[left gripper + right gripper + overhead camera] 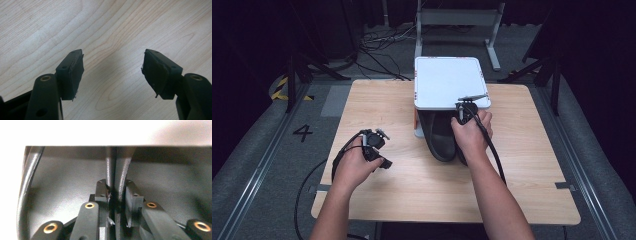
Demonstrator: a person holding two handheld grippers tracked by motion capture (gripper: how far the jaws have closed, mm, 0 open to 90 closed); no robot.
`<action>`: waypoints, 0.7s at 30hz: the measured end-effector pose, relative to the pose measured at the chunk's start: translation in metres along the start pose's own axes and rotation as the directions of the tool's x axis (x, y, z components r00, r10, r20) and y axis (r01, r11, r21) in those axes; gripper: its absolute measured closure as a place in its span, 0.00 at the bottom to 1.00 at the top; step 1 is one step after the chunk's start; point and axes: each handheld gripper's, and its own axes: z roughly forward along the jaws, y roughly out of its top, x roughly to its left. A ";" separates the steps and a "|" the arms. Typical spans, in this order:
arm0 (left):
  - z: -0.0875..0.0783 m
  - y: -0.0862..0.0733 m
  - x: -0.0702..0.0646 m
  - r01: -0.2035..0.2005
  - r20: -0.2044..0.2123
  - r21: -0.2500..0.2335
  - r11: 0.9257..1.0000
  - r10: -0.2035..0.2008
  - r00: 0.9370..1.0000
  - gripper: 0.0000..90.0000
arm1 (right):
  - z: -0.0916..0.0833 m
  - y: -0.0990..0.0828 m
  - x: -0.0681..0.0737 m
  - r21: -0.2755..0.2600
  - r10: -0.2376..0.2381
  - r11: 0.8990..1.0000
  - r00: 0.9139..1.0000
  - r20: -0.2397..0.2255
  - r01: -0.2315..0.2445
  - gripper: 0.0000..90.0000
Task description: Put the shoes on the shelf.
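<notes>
Wooden table (pixel 422 185) in a dark room, carrying a white-topped box (pixel 447 80) with a pair of dark shoes (pixel 443 137) sticking out from under its near edge
Right gripper (pixel 466 113) is reaching forward at the box's edge on a nearly straight forearm, its jaws pinching together the inner walls of the two shoes (pixel 113 177) just under the lid; left gripper (pixel 112 72) is hovering low over bare wood well to the left, hand curled round its body, jaws standing wide apart and holding nothing
</notes>
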 end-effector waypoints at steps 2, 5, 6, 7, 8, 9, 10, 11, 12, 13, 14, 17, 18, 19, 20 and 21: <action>0.000 0.000 0.000 -0.002 0.001 0.001 1.000 0.002 1.000 0.38 | 0.004 0.001 0.003 0.002 -0.003 1.000 1.000 0.013 0.003 0.84; 0.000 0.000 0.000 -0.005 0.003 0.002 1.000 0.005 1.000 0.38 | 0.013 0.001 0.003 0.003 0.006 1.000 1.000 0.014 -0.006 0.84; 0.000 0.000 0.000 -0.004 0.003 0.001 1.000 0.004 1.000 0.38 | 0.017 -0.001 0.003 0.005 -0.002 1.000 1.000 0.019 0.002 0.83; 0.000 0.000 0.000 -0.006 0.001 0.006 1.000 0.006 1.000 0.38 | 0.018 -0.003 0.004 -0.016 -0.015 1.000 0.999 0.029 0.015 0.79; 0.000 0.000 0.000 -0.003 0.001 0.008 1.000 0.003 1.000 0.38 | 0.019 -0.004 0.004 -0.027 -0.027 0.999 0.999 0.036 0.028 0.75; 0.001 0.000 0.000 -0.004 0.000 0.010 1.000 0.004 1.000 0.38 | 0.020 -0.006 0.004 -0.037 -0.024 0.999 1.000 0.017 0.025 0.71; 0.001 0.000 0.000 -0.004 0.000 0.010 1.000 0.004 1.000 0.38 | 0.020 -0.006 0.004 -0.037 -0.024 0.999 1.000 0.017 0.025 0.71; 0.002 0.000 0.000 -0.006 -0.002 0.005 1.000 0.006 1.000 0.38 | 0.020 -0.007 0.002 -0.031 -0.026 0.999 1.000 0.009 0.027 0.68; 0.001 0.001 -0.001 -0.008 -0.001 0.009 1.000 0.008 1.000 0.38 | 0.019 -0.009 -0.002 -0.063 -0.028 0.998 0.999 -0.020 0.027 0.62; 0.001 0.001 -0.001 -0.010 -0.001 0.011 1.000 0.010 1.000 0.38 | 0.017 -0.010 -0.004 -0.078 -0.039 0.996 0.998 -0.039 0.036 0.60; 0.001 0.002 -0.002 -0.010 -0.001 0.011 1.000 0.010 1.000 0.38 | 0.014 -0.010 -0.005 -0.080 -0.043 0.996 0.998 -0.051 0.039 0.58; 0.001 0.003 -0.004 -0.010 -0.004 0.007 1.000 0.010 1.000 0.38 | 0.001 -0.013 -0.006 -0.122 -0.067 0.991 0.995 -0.076 0.058 0.55; 0.001 0.003 -0.004 -0.015 -0.005 0.009 1.000 0.015 1.000 0.38 | -0.004 -0.013 -0.007 -0.130 -0.072 0.990 0.994 -0.087 0.060 0.55; 0.001 0.004 -0.005 -0.019 -0.006 0.011 1.000 0.019 1.000 0.38 | -0.011 -0.015 -0.009 -0.143 -0.081 0.987 0.992 -0.095 0.067 0.55; 0.001 0.004 -0.005 -0.019 -0.007 0.011 1.000 0.019 1.000 0.38 | -0.017 -0.016 -0.010 -0.156 -0.088 0.985 0.991 -0.100 0.072 0.54; 0.002 0.004 -0.006 -0.021 -0.007 0.010 1.000 0.021 1.000 0.38 | -0.021 -0.017 -0.011 -0.159 -0.094 0.984 0.991 -0.100 0.077 0.54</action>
